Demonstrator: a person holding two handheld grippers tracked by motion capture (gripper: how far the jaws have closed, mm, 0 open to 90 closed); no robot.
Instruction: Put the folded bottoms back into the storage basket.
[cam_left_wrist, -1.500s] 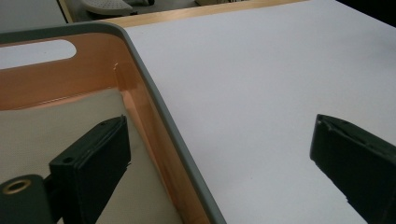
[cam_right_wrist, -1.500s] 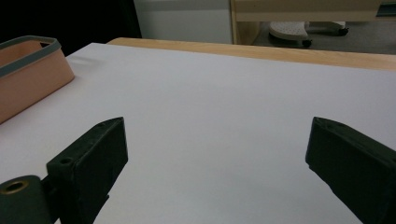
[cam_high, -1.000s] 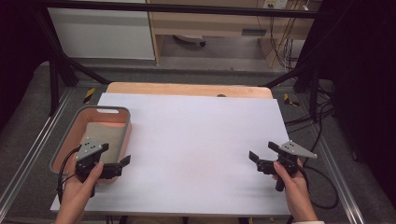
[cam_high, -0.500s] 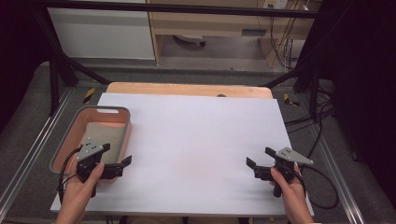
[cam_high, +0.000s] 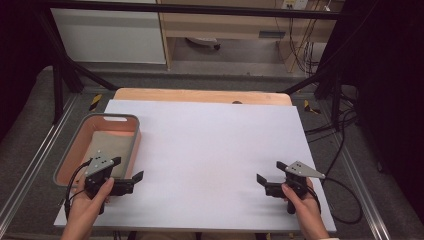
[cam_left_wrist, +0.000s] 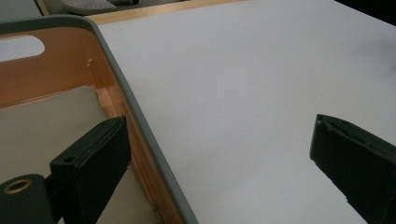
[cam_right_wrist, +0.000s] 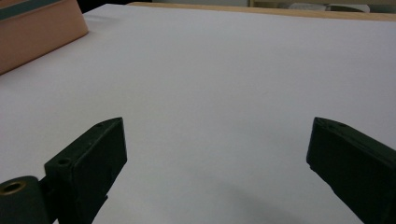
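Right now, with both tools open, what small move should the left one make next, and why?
Probably ease the left tool down onto the tray rim: its open jaws already straddle the near right wall, one inside, one over the white table. The right tool hovers apart.

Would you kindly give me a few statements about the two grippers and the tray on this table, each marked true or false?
1. The left gripper has its fingers spread apart. True.
2. The right gripper is shut on a small block. False: it is open and holds nothing.
3. The tray sits at the table's left side. True.
4. The right gripper hangs over the tray. False: it is over the white table cover, far to the tray's right.
5. A beige pad lies in the tray. True.
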